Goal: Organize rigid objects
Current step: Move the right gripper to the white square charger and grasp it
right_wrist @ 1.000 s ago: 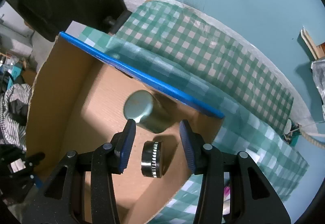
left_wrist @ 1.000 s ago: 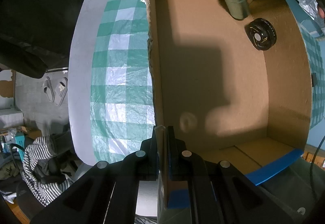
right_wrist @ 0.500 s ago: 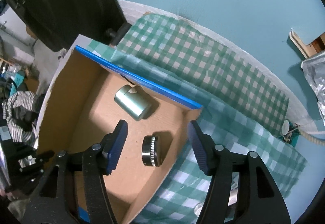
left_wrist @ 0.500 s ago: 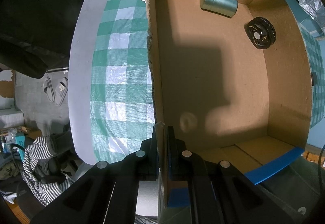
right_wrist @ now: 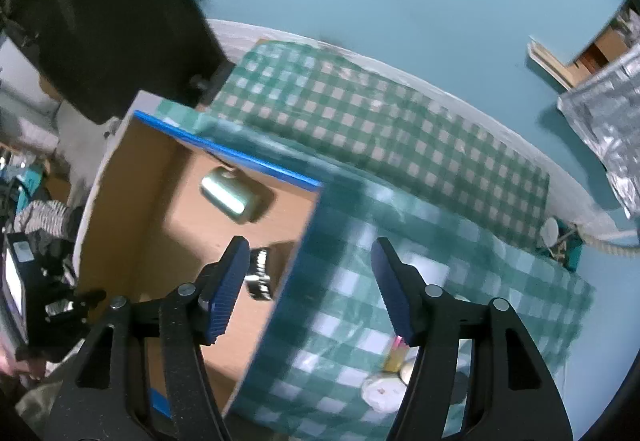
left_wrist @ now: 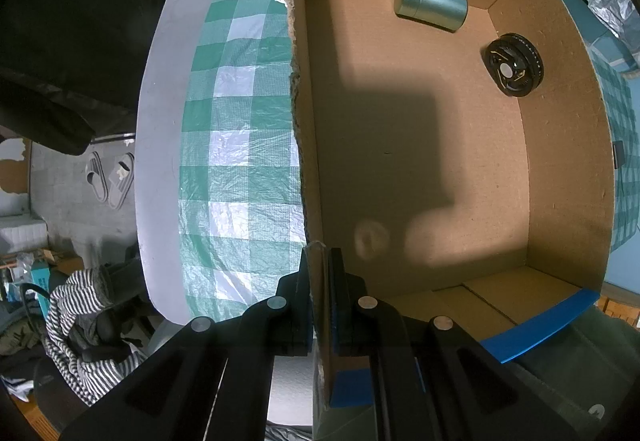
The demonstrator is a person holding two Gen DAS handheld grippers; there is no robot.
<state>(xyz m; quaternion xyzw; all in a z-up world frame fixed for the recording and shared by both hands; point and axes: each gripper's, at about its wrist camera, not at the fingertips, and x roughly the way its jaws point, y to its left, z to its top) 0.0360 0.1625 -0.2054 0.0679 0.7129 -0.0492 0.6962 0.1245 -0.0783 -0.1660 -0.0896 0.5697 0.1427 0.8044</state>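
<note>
An open cardboard box [left_wrist: 568,169] with blue-taped rims stands on a green checked tablecloth. Inside, a silver tin [left_wrist: 430,3] lies on its side in the far corner, and a black round disc [left_wrist: 514,64] leans near the right wall. My left gripper [left_wrist: 320,281] is shut on the box's left wall. In the right wrist view the box [right_wrist: 120,177], the tin [right_wrist: 228,197] and the disc [right_wrist: 258,273] show at lower left. My right gripper [right_wrist: 308,281] is open and empty, above the box's outer edge.
The checked tablecloth [left_wrist: 236,121] [right_wrist: 400,145] covers a round table. A dark chair back [left_wrist: 60,21] stands beyond it. Striped clothes [left_wrist: 76,313] and slippers [left_wrist: 110,177] lie on the floor. Small pale items [right_wrist: 384,389] sit on the cloth at lower right.
The tin has tipped from upright onto its side in the box. My right gripper has opened wider, risen and drawn back out of the box to the right. The left gripper has not moved.
</note>
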